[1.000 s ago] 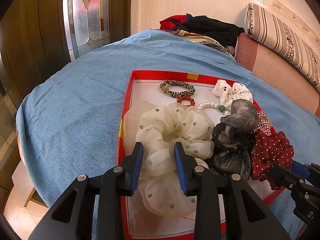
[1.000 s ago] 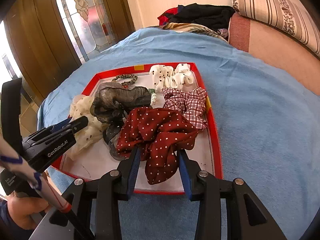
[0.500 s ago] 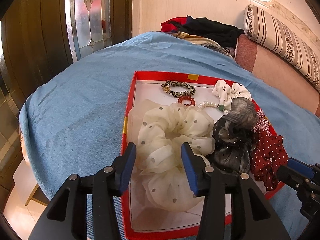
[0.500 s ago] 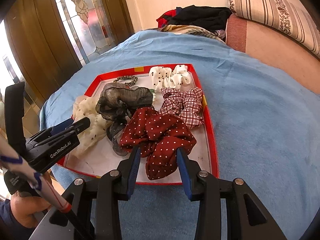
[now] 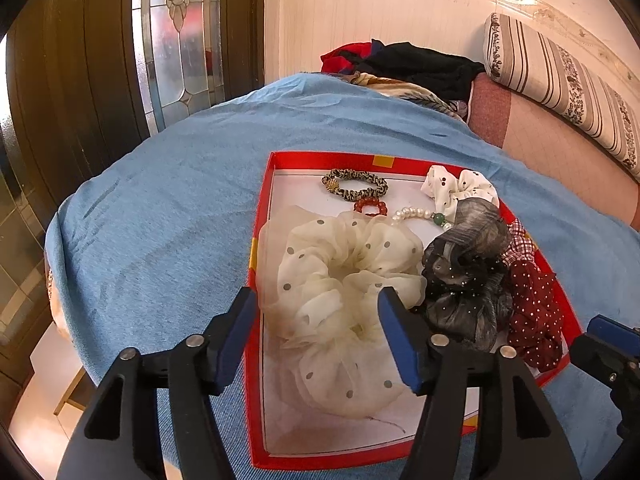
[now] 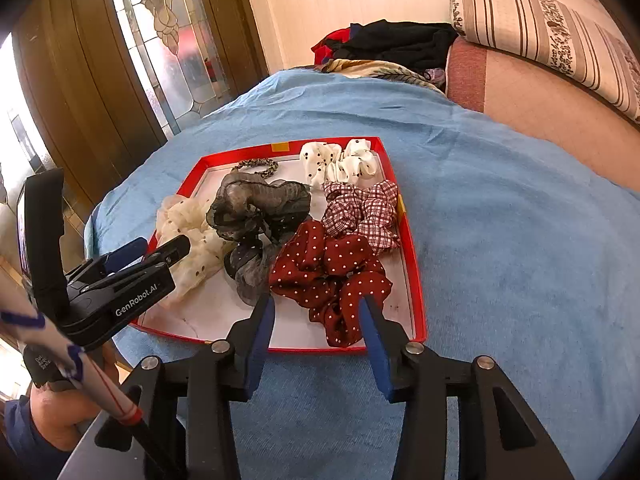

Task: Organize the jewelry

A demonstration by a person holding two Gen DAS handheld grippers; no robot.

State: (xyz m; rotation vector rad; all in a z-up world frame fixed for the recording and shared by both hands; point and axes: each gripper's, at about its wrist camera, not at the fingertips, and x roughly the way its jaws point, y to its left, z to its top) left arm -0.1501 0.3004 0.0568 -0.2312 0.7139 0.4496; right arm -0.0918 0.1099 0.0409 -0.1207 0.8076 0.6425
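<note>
The main risk here is a snag or a double pick: the cream sheer polka-dot scrunchie (image 5: 340, 280) is billowy and rests against the grey-black gauzy scrunchie (image 5: 466, 272), so a low closing bite could catch both fabrics, or drag the shallow red cardboard tray (image 5: 260, 240) across the blue bedspread (image 5: 160, 220). The loose folds could also slip out of a shallow pinch. Further back, the small pieces, a leopard-print hair tie (image 5: 354, 186), a red bead ring (image 5: 370, 207) and a pearl bracelet with a green bead (image 5: 420, 215), lie close together and could be swept aside by any dragged cloth.

The left gripper (image 5: 316, 312) has its blue-padded fingers (image 5: 394, 328) wide apart, framing the cream scrunchie from the near side; whether the pads brush the fabric cannot be told, and nothing is held. The right gripper (image 6: 318, 316) is likewise spread, holding nothing, poised at the tray's near edge with the dark red white-dotted scrunchie (image 6: 332, 268) between its pads in the view. A red-checked scrunchie (image 6: 360, 212) and a white black-dotted scrunchie (image 6: 340, 160) sit behind it, all inside the tray
</note>
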